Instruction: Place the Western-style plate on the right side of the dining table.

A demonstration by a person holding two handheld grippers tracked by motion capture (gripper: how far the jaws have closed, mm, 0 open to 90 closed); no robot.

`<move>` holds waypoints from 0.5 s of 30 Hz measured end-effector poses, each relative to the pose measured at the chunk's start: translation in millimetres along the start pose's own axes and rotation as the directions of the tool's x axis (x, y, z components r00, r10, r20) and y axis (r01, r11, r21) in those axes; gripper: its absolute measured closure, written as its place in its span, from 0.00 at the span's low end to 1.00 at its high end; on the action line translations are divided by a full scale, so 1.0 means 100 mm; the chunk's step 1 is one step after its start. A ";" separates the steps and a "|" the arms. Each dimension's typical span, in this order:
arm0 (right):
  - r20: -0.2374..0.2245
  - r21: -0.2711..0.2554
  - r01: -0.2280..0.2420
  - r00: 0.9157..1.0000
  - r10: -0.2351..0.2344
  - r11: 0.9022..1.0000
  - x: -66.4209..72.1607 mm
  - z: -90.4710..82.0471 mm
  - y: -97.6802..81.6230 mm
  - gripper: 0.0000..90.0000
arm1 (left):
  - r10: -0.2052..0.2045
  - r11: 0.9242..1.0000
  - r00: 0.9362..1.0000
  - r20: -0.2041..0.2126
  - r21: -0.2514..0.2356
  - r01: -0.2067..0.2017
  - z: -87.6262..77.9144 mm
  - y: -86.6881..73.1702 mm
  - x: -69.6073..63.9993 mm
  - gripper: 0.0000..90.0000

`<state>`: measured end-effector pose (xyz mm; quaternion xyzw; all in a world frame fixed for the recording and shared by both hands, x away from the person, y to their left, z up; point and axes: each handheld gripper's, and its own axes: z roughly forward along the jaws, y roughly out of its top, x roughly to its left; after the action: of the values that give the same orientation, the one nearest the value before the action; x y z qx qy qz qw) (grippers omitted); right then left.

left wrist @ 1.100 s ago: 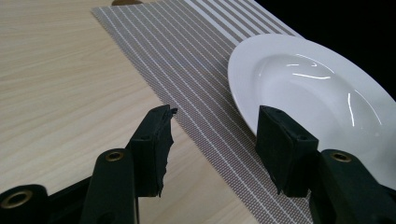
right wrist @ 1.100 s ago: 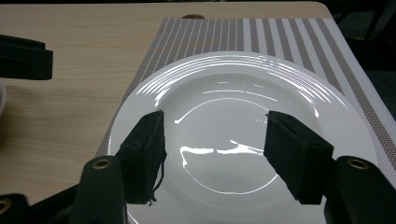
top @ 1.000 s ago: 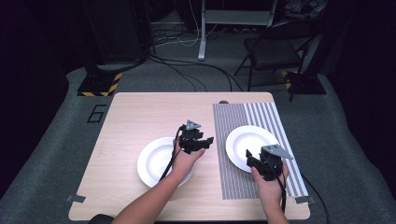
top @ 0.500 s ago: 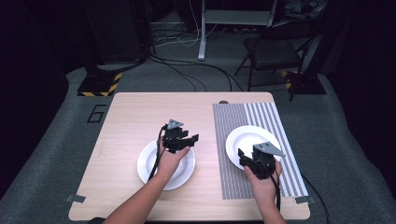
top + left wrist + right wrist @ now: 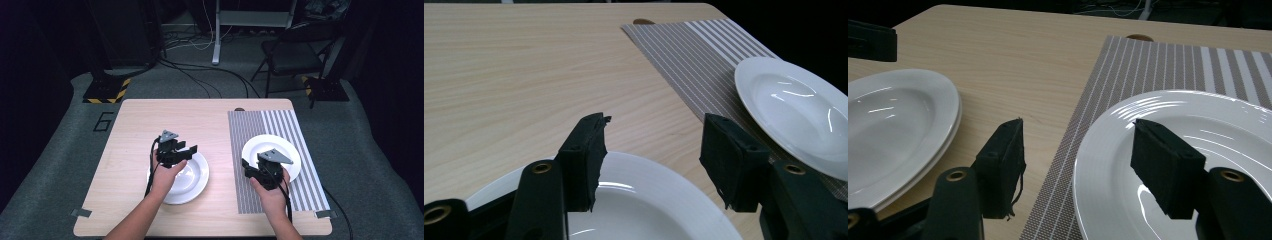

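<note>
A person sits at a light wooden table (image 5: 135,125) with a two-jaw gripper in each hand. The landmark here is a grey striped placemat (image 5: 260,125) that covers the right part of the tabletop. On the placemat, toward its near half, sits 1 white plate (image 5: 287,150), shallow and glossy, with nothing in it. Off the placemat, on bare wood to its left, sits what looks like a stack of 2 white plates (image 5: 192,177), since the right gripper view shows a second rim under the top one (image 5: 903,120); the top plate holds nothing. The left gripper (image 5: 186,150) hovers over the far edge of that stack, away from the placemat. Its jaws have just been opening and now stand moderately wide with nothing between them; in the left gripper view (image 5: 651,145) the plate's rim lies below the gap and the pads touch nothing. The right gripper (image 5: 248,169) sits at the placemat's left edge, over the near left rim of the plate that lies on it. In the right gripper view (image 5: 1075,160) its jaws stand moderately wide, 1 finger (image 5: 1005,155) over the mat's edge and the other (image 5: 1165,165) above the plate's inner surface, straddling the rim without pressing it. A small brown round mark (image 5: 239,109) shows at the placemat's far edge.
</note>
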<state>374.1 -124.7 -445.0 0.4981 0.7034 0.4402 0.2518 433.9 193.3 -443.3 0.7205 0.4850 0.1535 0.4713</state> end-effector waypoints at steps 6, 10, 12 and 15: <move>-0.035 0.005 0.021 0.999 -0.020 1.000 0.08 0.06 0.03 0.41 | 0.018 1.000 0.999 -0.033 -0.005 -0.018 -0.18 -0.07 0.14 0.47; -0.058 0.010 0.038 0.998 -0.037 0.999 0.15 0.11 0.05 0.41 | 0.018 1.000 0.999 -0.049 0.006 -0.018 -0.32 -0.12 0.28 0.47; -0.069 0.011 0.048 0.997 -0.047 0.999 0.18 0.13 0.06 0.41 | 0.007 1.000 0.998 -0.056 0.008 -0.006 -0.38 -0.14 0.34 0.47; -0.086 0.015 0.063 0.994 -0.061 0.998 0.25 0.16 0.07 0.41 | -0.019 1.000 0.997 -0.068 0.007 0.020 -0.47 -0.20 0.44 0.47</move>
<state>380.7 -95.4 -445.0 0.4588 0.7325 0.4469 0.2305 412.2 257.2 -446.1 0.7118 0.5083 0.1715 0.4533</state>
